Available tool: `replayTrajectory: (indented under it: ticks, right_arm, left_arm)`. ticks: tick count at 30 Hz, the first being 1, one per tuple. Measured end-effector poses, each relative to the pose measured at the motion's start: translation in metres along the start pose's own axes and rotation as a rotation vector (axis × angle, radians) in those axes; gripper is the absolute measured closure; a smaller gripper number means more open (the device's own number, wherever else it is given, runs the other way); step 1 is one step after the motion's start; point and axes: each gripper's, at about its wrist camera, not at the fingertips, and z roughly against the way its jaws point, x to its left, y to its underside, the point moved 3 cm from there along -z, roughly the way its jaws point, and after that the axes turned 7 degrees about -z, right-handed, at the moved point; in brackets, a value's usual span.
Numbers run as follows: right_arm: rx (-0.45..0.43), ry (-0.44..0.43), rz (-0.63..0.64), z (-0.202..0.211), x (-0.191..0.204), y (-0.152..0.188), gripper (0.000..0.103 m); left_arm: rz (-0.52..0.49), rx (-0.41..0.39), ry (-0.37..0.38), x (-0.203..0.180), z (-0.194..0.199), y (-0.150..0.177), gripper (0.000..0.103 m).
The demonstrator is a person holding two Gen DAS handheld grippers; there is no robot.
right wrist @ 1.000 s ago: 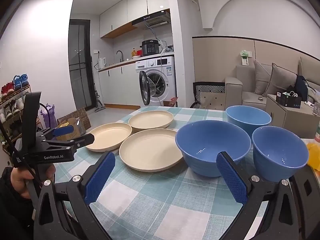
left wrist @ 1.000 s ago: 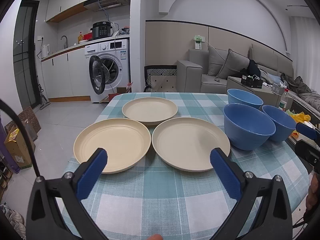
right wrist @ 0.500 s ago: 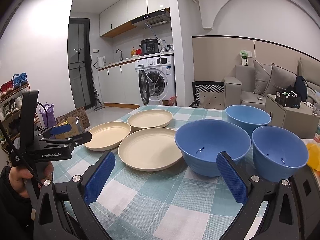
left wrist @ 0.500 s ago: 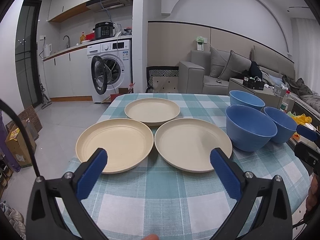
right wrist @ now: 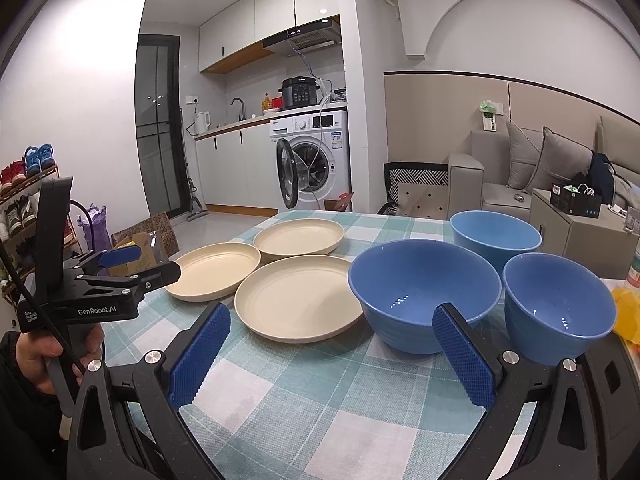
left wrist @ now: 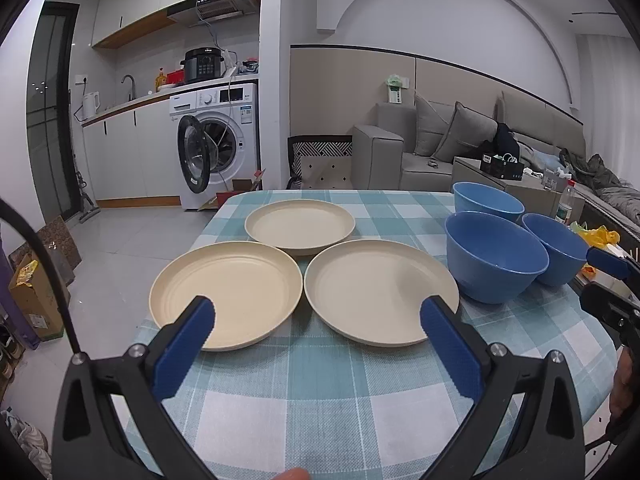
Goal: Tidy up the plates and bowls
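Three cream plates lie on the checked tablecloth: a near-left plate (left wrist: 226, 292), a near-right plate (left wrist: 380, 290) and a far plate (left wrist: 300, 226). To their right stand three blue bowls: a big near bowl (left wrist: 494, 256), a far bowl (left wrist: 486, 200) and a right bowl (left wrist: 558, 248). My left gripper (left wrist: 316, 320) hovers open just short of the two near plates, holding nothing. My right gripper (right wrist: 332, 328) is open too, its right finger in front of the big bowl (right wrist: 424, 292), its left finger near the near-right plate (right wrist: 298, 298).
The table (left wrist: 320, 400) has a rounded near edge with bare cloth in front of the plates. A hand (right wrist: 44, 354) holds the left gripper at the table's left side. A washing machine (left wrist: 216, 144) with its door open and a grey sofa (left wrist: 460, 148) stand behind.
Both views have shifted only slightly; the plates and bowls sit a touch lower and nearer in the left wrist view. Nothing was gripped or moved on the table.
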Motion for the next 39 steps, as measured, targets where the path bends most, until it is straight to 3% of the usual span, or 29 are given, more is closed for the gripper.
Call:
replayTrajectory:
  ticks: [39]
  right_arm:
    - [-0.009,-0.011,0.025,-0.005,0.011,-0.008,0.000]
  left_arm:
    - [-0.009,-0.021,-0.001,0.009,0.010,-0.012,0.000]
